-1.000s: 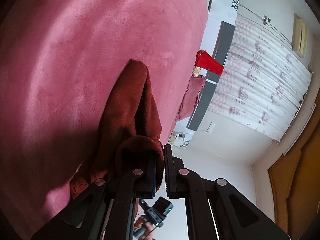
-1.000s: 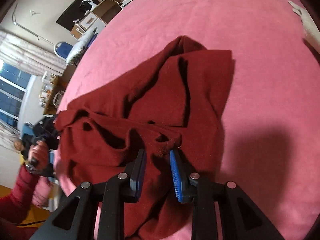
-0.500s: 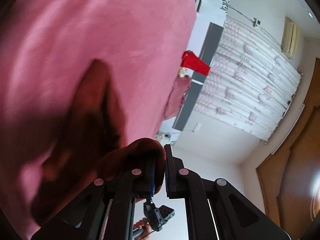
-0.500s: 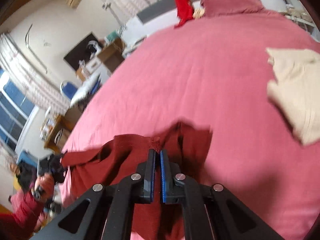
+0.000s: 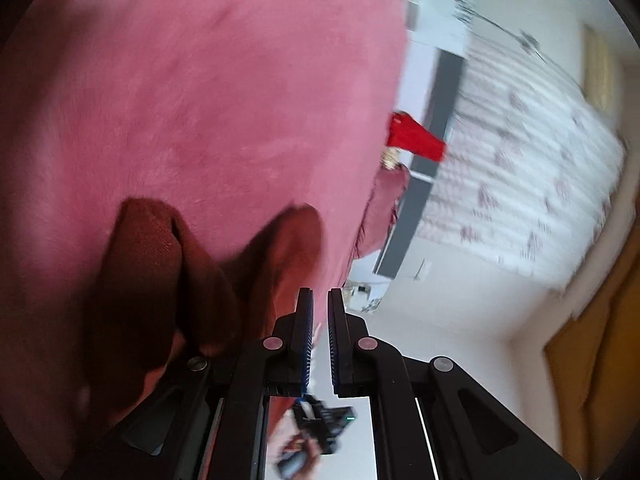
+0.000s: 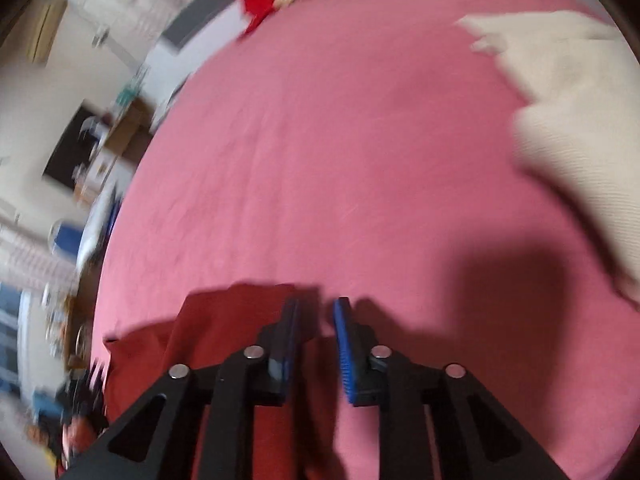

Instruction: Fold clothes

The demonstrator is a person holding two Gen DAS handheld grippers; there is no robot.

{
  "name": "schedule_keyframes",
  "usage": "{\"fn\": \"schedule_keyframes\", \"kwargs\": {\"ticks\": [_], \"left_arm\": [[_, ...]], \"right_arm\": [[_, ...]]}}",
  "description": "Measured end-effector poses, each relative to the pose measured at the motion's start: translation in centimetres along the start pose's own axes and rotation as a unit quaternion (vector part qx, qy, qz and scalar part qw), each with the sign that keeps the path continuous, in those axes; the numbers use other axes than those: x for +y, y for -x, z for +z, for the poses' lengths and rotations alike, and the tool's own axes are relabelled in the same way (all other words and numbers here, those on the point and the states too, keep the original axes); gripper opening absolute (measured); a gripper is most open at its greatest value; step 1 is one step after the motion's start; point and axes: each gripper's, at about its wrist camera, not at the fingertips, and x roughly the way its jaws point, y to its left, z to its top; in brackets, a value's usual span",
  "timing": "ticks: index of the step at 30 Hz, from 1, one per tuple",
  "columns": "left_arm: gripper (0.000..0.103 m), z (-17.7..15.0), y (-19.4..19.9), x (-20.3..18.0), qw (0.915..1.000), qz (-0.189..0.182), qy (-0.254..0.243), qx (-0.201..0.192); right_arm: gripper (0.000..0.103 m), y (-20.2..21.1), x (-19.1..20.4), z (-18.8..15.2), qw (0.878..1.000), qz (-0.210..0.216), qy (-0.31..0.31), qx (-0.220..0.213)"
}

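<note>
A dark red garment (image 5: pixel 160 280) lies bunched on the pink bed (image 5: pixel 200 100), just left of my left gripper (image 5: pixel 319 300). That gripper's jaws stand slightly apart with nothing between them. In the right wrist view the same garment (image 6: pixel 224 332) lies flat under and left of my right gripper (image 6: pixel 316 308), which is open and empty just above the bed (image 6: pixel 340 160). Both views are motion-blurred.
A cream garment (image 6: pixel 572 112) lies on the bed at the right. A bright red cloth (image 5: pixel 416 140) and a pink pillow (image 5: pixel 384 208) sit at the head of the bed. A curtained window (image 5: pixel 520 168) and furniture (image 6: pixel 100 140) stand beyond the bed's edges.
Both grippers have let go of the dark red garment and opened. The garment has dropped onto the bed. The right gripper has swung toward the cream garment.
</note>
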Motion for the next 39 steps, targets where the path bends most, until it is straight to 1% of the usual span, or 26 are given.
{"fn": "schedule_keyframes", "kwargs": {"ticks": [1,2,3,4,5,6,7,9,10,11,12,13,14,16,18,22,24,25,28,30,33,34,36,37,38,39], "left_arm": [[0.014,-0.5,0.8,-0.5,0.9994,0.008,-0.032,-0.002],[0.025,-1.1,1.6,-1.0,0.9973,0.022,-0.07,-0.005],[0.041,-1.7,2.4,-1.6,0.9935,0.035,-0.108,-0.009],[0.048,-2.5,3.0,-1.9,0.9891,0.046,-0.14,-0.002],[0.056,-3.6,3.4,-2.0,0.9844,0.054,-0.167,0.015],[0.057,-4.5,3.8,-2.0,0.9799,0.062,-0.187,0.035],[0.057,-5.4,4.0,-1.7,0.9759,0.071,-0.198,0.058],[0.062,-7.0,4.4,-1.2,0.9637,0.106,-0.226,0.094],[0.062,-7.6,4.5,-1.2,0.9575,0.119,-0.243,0.1],[0.062,-8.2,4.7,-1.2,0.949,0.133,-0.266,0.104],[0.062,-8.7,4.9,-1.3,0.9424,0.142,-0.284,0.106],[0.063,-9.2,5.1,-1.4,0.938,0.144,-0.297,0.107],[0.068,-9.7,5.1,-1.5,0.9334,0.146,-0.309,0.11],[0.073,-10.2,4.8,-1.9,0.9261,0.151,-0.325,0.118],[0.076,-10.6,4.8,-1.9,0.9175,0.158,-0.343,0.125],[0.076,-11.8,3.8,-1.7,0.8932,0.195,-0.38,0.141],[0.076,-12.5,3.1,-1.9,0.8787,0.213,-0.4,0.149],[0.076,-12.7,2.8,-1.9,0.8716,0.222,-0.409,0.153],[0.076,-12.9,2.2,-1.5,0.8542,0.245,-0.428,0.164],[0.076,-13.3,2.6,-2.0,0.8488,0.243,-0.443,0.156],[0.076,-13.2,4.0,-2.6,0.8404,0.248,-0.468,0.114],[0.076,-13.0,4.4,-2.7,0.8425,0.244,-0.469,0.102],[0.076,-12.2,4.7,-2.8,0.8587,0.222,-0.452,0.093],[0.076,-11.9,4.6,-2.7,0.8671,0.207,-0.442,0.098],[0.076,-11.7,4.1,-2.7,0.8707,0.198,-0.438,0.104],[0.076,-11.7,3.4,-2.6,0.8694,0.196,-0.439,0.113]], "right_arm": [[0.023,1.0,-0.6,-0.6,1.0,0.008,-0.015,-0.011],[0.023,1.9,-1.1,-1.3,0.999,0.02,-0.029,-0.019],[0.023,2.5,-1.4,-2.3,0.998,0.043,-0.033,-0.014],[0.023,3.0,-1.7,-3.6,0.997,0.068,-0.028,-0.002],[0.023,3.5,-2.0,-4.9,0.995,0.094,-0.022,0.01],[0.023,3.9,-2.1,-6.2,0.993,0.115,-0.013,0.024],[0.023,4.4,-2.0,-7.6,0.992,0.122,0.006,0.039],[0.023,5.3,-1.7,-10.5,0.991,0.11,0.052,0.063],[0.023,5.6,-1.6,-11.6,0.991,0.094,0.071,0.069],[0.023,5.7,-1.5,-12.7,0.99,0.083,0.087,0.073],[0.023,5.8,-1.5,-13.4,0.989,0.083,0.097,0.076],[0.023,5.9,-1.4,-14.1,0.987,0.088,0.103,0.081],[0.023,5.7,-1.2,-14.7,0.986,0.097,0.107,0.086],[0.023,5.4,-0.6,-15.3,0.984,0.108,0.113,0.089],[0.023,4.9,-0.1,-15.9,0.984,0.105,0.113,0.089],[0.024,2.8,0.8,-16.4,0.983,0.066,0.122,0.117],[0.018,3.0,1.7,-17.1,0.981,0.064,0.147,0.109],[0.01,3.3,1.9,-17.3,0.98,0.064,0.158,0.103],[0.007,3.7,1.9,-17.0,0.981,0.074,0.143,0.105],[0.007,4.0,1.5,-16.8,0.983,0.079,0.126,0.105],[0.007,4.0,1.4,-16.4,0.984,0.095,0.114,0.102],[0.007,3.7,1.7,-16.4,0.984,0.093,0.115,0.103],[0.007,3.4,1.8,-16.4,0.984,0.093,0.113,0.105],[0.007,3.3,1.7,-16.4,0.984,0.095,0.11,0.107],[0.007,3.2,1.6,-16.5,0.984,0.096,0.107,0.108],[0.007,3.1,1.5,-16.5,0.984,0.097,0.105,0.11]]}}
